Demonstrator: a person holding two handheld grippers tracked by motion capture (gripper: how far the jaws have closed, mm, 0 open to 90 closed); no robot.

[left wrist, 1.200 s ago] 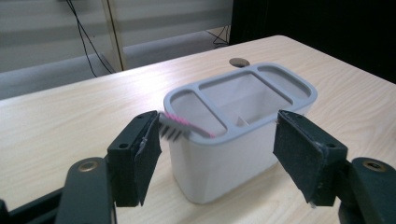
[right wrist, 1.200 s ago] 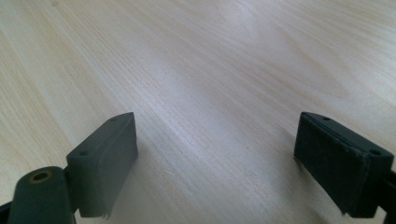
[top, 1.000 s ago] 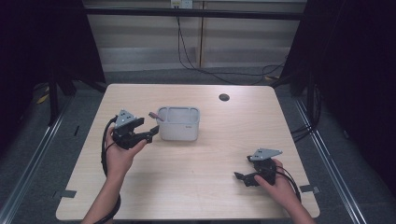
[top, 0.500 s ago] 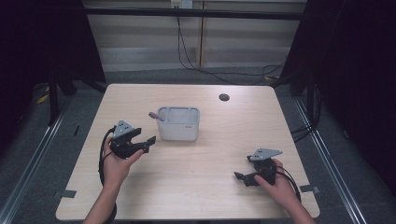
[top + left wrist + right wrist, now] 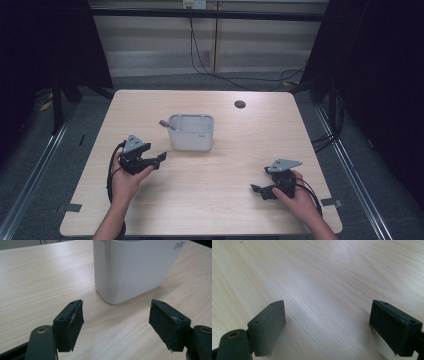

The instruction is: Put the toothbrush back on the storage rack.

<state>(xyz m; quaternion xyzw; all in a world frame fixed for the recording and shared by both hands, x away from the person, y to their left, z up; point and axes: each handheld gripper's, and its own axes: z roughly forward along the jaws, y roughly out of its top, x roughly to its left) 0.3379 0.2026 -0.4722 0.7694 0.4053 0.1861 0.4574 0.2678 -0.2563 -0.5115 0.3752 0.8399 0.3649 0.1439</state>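
Observation:
A white rectangular container (image 5: 192, 132) stands near the middle of the wooden table (image 5: 225, 165); a brown stick-like object (image 5: 166, 124) leans out over its left rim. My left gripper (image 5: 159, 159) is open, held low at the table's left, a short way in front and left of the container. In the left gripper view the container's wall (image 5: 135, 267) rises just beyond the spread jaws, nothing between them. My right gripper (image 5: 257, 190) rests open near the front right. In the right gripper view (image 5: 327, 322) bare wood lies between the jaws.
A small dark round disc (image 5: 240, 104) lies on the table at the back right. Cables trail from both grippers toward the front edge. Dark floor and metal rails surround the table.
My left gripper has drawn back from beside the container toward the person and down to the left. The right gripper has stayed put.

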